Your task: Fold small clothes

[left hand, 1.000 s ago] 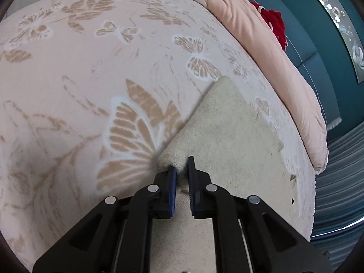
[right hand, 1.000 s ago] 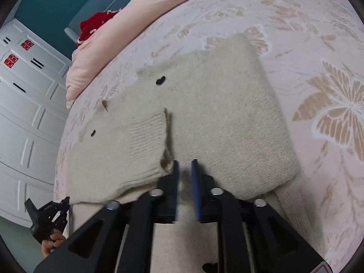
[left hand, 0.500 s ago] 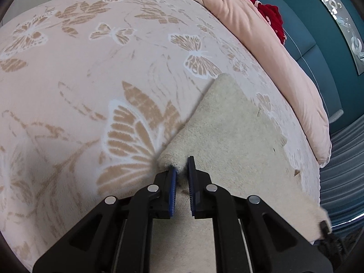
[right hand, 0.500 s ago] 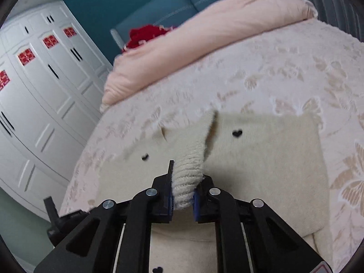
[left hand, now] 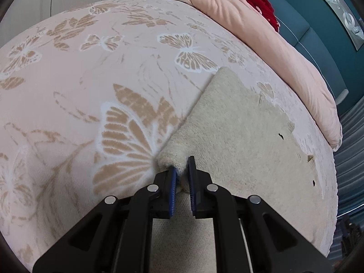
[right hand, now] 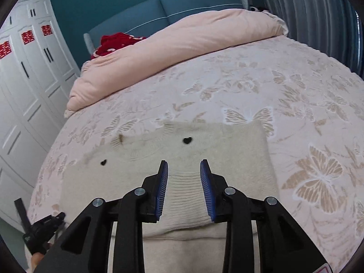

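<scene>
A cream knit sweater [right hand: 238,150] with small black heart marks [right hand: 187,140] lies flat on the butterfly-print bed cover [right hand: 295,91]. Its ribbed sleeve cuff [right hand: 184,193] rests on the body, between and below the fingers of my right gripper [right hand: 184,168]. That gripper's jaws are opening and its pads do not touch the cuff. In the left wrist view my left gripper [left hand: 182,173] is shut on a bunched corner of the sweater [left hand: 238,136] at its left edge. The left gripper [right hand: 43,227] also shows at the lower left of the right wrist view.
A rolled pink duvet [right hand: 182,43] lies across the head of the bed, with a red item [right hand: 113,42] behind it and a blue headboard [right hand: 193,2]. White wardrobe doors [right hand: 27,91] stand at the left, and grey curtains [right hand: 307,11] hang at the right.
My right gripper rose, closed on the sleeve cuff, carried it over the sweater body and let it go; the cuff now lies flat. The left gripper kept its hold.
</scene>
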`<action>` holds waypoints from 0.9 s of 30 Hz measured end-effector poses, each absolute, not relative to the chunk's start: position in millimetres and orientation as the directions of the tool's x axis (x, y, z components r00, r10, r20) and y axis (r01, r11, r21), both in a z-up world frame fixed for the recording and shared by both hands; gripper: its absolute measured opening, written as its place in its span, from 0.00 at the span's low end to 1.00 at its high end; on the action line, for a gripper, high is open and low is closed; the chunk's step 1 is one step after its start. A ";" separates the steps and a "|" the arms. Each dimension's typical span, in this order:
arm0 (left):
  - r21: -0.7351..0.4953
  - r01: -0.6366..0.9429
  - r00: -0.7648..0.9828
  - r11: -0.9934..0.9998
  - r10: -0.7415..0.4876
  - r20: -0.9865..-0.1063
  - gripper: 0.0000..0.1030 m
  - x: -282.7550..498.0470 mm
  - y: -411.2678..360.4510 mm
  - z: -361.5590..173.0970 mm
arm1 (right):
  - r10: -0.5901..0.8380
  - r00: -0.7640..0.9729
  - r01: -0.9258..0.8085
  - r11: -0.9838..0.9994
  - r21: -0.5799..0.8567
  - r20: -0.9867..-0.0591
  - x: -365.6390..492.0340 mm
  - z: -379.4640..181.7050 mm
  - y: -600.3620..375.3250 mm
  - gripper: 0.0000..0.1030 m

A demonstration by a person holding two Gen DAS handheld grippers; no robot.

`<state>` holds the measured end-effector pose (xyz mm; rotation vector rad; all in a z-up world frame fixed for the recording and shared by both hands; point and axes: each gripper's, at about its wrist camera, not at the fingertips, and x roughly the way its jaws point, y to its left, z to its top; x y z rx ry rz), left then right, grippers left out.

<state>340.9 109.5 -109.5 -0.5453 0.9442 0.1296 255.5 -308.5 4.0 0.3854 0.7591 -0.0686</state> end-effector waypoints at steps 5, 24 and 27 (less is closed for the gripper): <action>-0.370 -0.337 0.595 0.866 -0.109 -0.796 0.10 339.4 105.9 -109.4 | 0.127 0.475 0.153 0.963 0.224 -0.871 291.4 -86.7 -285.4 0.12; -0.079 -0.127 0.530 0.989 0.000 -0.848 0.41 221.5 107.9 -58.9 | -0.002 0.573 0.230 0.960 0.159 -0.819 82.8 -13.3 -286.0 0.59; 0.001 -0.082 0.510 0.997 0.043 -0.859 0.61 178.2 102.3 -56.8 | -0.022 0.526 0.291 0.944 0.156 -0.850 21.2 -29.1 -295.4 0.65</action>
